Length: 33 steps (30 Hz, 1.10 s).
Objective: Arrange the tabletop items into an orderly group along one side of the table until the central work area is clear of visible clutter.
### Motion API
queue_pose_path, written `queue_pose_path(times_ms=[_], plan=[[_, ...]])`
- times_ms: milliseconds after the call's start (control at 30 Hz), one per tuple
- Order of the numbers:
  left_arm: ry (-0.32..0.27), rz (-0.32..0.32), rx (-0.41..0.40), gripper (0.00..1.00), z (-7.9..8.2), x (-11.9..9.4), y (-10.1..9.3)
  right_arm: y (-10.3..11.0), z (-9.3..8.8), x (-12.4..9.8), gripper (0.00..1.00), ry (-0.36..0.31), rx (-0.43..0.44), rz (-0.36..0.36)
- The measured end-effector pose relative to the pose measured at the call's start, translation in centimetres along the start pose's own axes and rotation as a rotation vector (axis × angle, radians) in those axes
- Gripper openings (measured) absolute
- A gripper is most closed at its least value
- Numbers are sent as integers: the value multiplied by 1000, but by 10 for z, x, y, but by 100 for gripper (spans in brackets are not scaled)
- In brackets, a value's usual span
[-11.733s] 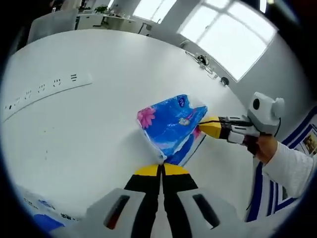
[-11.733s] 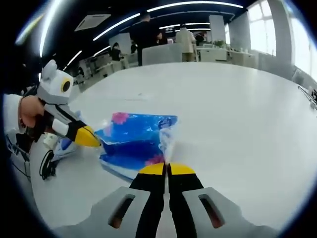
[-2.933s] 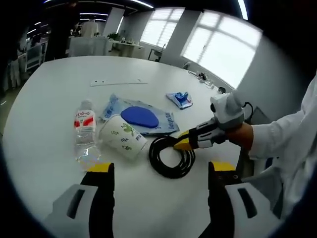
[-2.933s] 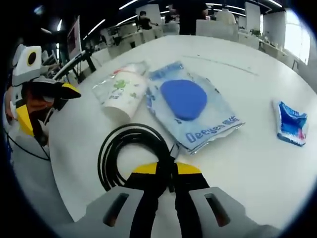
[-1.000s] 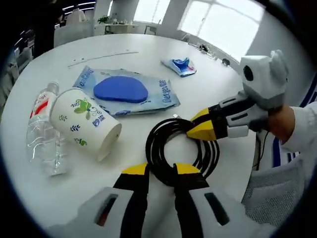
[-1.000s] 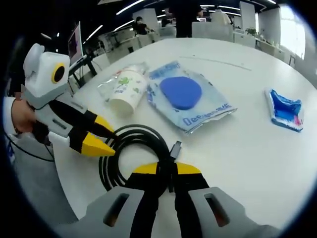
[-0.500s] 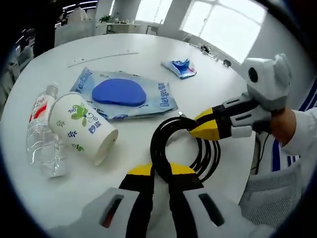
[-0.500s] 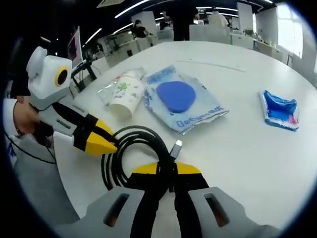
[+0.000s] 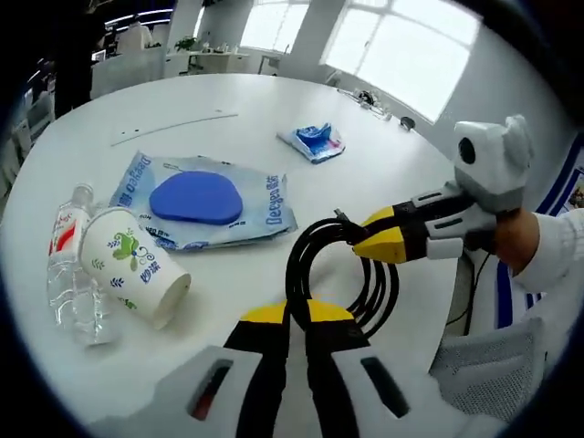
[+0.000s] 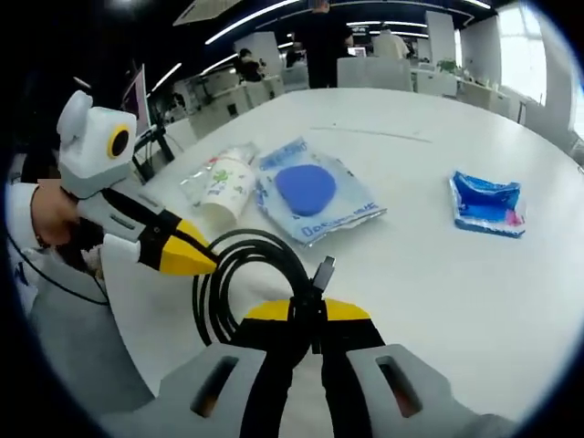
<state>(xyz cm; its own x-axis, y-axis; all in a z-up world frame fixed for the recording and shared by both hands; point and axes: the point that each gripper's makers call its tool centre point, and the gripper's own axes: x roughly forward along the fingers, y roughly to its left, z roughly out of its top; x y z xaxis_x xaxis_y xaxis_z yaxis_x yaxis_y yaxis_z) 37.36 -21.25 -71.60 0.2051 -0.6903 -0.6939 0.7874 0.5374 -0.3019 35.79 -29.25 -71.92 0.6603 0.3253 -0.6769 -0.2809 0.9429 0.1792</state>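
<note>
The coiled black rubber cable [image 9: 342, 265], lifted off the white round table [image 9: 228, 100], looks floppy yet springy, so the left gripper [image 9: 290, 315] and right gripper [image 10: 310, 312] each stand pinched on opposite sides of its loops.

The left gripper [image 9: 297, 315], wide open and clear of the cable [image 9: 339, 274] three seconds back, has since closed its jaws on the coil's near side. The coil, flat on the table [image 9: 228, 100] then, now stands tilted up between both grippers, with the right gripper [image 10: 310, 312] pinching its other side throughout.
</note>
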Motion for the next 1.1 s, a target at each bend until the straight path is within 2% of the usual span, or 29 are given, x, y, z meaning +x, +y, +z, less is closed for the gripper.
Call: queue_pose_path(times_ms=[633,1100], plan=[[-47,-63,93,2,56,22,-51,-55,15,-54,7,-86,42,-74],[-74,-110,159,2,106,52,-90,-111,28,-92,7,-130,52,-132]])
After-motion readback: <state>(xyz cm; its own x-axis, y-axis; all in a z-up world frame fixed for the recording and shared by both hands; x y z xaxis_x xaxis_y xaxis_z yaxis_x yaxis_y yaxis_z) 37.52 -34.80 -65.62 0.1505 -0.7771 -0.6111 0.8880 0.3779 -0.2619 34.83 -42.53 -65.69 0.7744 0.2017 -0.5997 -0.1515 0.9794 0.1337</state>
